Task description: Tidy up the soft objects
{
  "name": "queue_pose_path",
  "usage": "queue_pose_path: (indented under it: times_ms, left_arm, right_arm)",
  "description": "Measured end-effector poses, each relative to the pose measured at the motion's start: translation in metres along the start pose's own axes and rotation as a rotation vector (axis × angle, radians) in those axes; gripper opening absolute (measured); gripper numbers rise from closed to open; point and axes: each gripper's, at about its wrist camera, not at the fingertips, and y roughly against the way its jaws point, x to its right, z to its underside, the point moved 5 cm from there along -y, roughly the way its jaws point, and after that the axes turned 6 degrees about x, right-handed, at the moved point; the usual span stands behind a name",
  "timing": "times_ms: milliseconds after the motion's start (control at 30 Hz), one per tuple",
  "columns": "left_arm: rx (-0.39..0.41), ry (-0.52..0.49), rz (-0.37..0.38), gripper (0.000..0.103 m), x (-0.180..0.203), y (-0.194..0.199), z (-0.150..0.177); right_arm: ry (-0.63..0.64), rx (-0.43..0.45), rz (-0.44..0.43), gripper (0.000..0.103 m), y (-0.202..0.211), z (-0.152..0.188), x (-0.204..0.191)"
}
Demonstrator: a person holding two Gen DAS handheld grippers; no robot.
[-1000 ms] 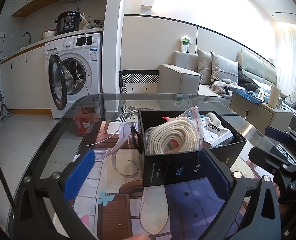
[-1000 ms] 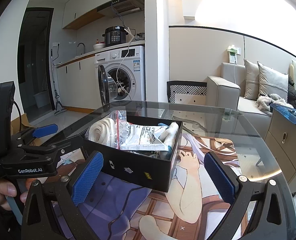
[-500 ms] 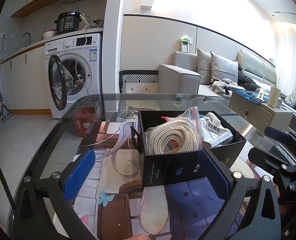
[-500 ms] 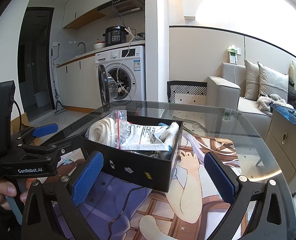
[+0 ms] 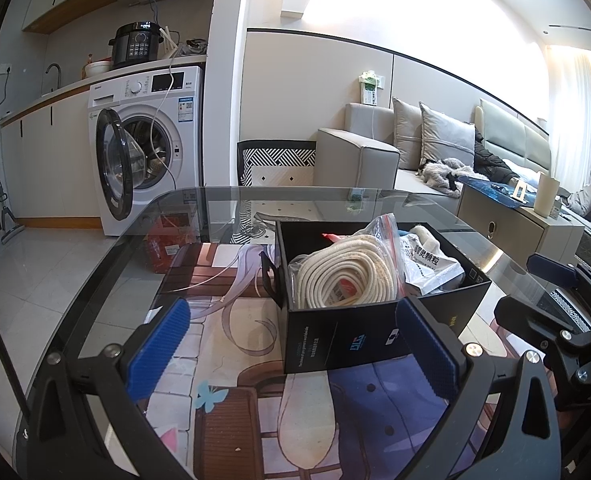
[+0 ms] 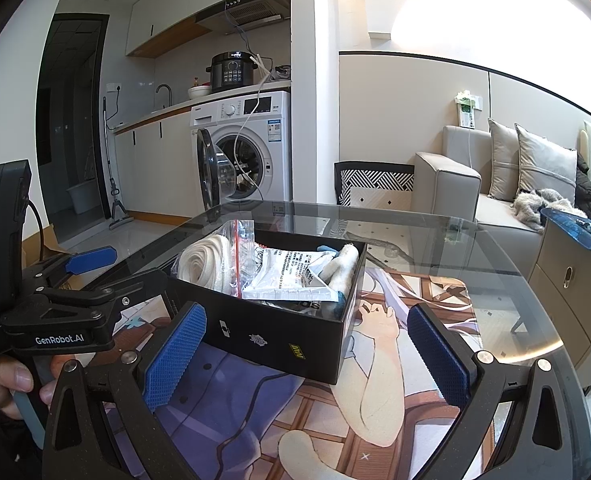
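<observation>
Holding, left: my left gripper (image 5: 291, 354) has its jaws spread wide with nothing between the blue pads (image 5: 157, 348); it hovers over the mat just short of the box's near wall.
Holding, right: my right gripper (image 6: 305, 360) is likewise released and empty, pads wide apart, the box's near corner showing between them.
Box: the black box (image 5: 335, 334) sits on the mat at 12 o'clock from the left gripper, slightly toward 1; from the right gripper it lies at 11 o'clock.
Rope: a coil of white rope in a clear zip bag (image 5: 345, 274) fills the box's near-left part in the left view.
Packets: a white printed pouch (image 6: 291, 280) lies flat beside the rope, and a pale rolled cloth (image 6: 345, 266) leans against the box wall next to it.
Surface: a printed anime mat (image 6: 375, 412) covers the round glass table (image 5: 107, 276).
Neighbour: in the right view, the left gripper appears at 9 o'clock, with the person's fingers (image 6: 13, 380) on its handle.
Background: a washing machine (image 5: 147, 140) with its door open at 11 o'clock, a grey sofa (image 6: 491, 184) at 2 o'clock.
</observation>
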Motion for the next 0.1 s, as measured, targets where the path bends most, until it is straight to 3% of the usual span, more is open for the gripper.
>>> queue_pose_path:
  times_ms: [100]
  left_arm:
    - [0.0,0.001,0.0,0.103,-0.0001,-0.0005,0.0004]
  right_arm:
    - [0.0,0.0,0.0,0.102,0.0001,0.0,0.0]
